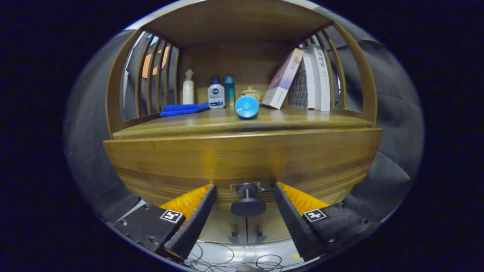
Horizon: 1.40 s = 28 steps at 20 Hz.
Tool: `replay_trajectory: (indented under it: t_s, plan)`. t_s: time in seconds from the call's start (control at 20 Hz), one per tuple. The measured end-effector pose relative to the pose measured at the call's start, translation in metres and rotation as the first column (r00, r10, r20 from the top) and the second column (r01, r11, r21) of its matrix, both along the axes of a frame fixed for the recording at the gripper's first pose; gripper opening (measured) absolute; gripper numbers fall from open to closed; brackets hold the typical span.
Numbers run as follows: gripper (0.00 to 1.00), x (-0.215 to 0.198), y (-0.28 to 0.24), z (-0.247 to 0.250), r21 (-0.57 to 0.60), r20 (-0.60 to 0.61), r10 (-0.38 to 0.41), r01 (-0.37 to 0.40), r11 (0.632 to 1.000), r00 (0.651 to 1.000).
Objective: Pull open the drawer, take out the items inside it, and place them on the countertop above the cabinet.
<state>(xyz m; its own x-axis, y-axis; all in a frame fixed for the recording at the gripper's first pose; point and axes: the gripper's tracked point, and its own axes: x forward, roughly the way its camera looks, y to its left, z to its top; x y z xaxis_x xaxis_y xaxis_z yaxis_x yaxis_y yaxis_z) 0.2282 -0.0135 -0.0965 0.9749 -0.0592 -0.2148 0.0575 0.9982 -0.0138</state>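
Gripper view: gripper fingers spread wide either side of the drawer knob, not touching it; drawer closed.

We see a staged home corner set up inside a booth. A wooden cabinet with slatted sides stands against dark cloth walls. Its tabletop carries household things: a white pump bottle, a face-wash tube, a folded blue cloth, a small lidded ceramic jar and a row of leaning books. Loose cables trail on the floor below, which tells us this is a recording set rather than a lived-in room.
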Motion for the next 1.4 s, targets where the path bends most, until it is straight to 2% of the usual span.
replay_trajectory:
  t_s: [0.5, 0.8, 1.05, 1.4]
  plan:
    - [1.0, 0.013, -0.006, -0.008, 0.008, -0.047, -0.005, 0.005, 1.0, 0.999]
    - [1.0, 0.0, -0.022, -0.015, -0.018, -0.101, -0.013, 0.012, 1.0, 0.995]
    - [1.0, -0.065, -0.025, -0.003, -0.029, -0.049, 0.001, -0.002, 1.0, 0.999]
    - [1.0, -0.191, -0.004, 0.068, -0.021, 0.118, 0.035, -0.032, 0.999, 0.992]
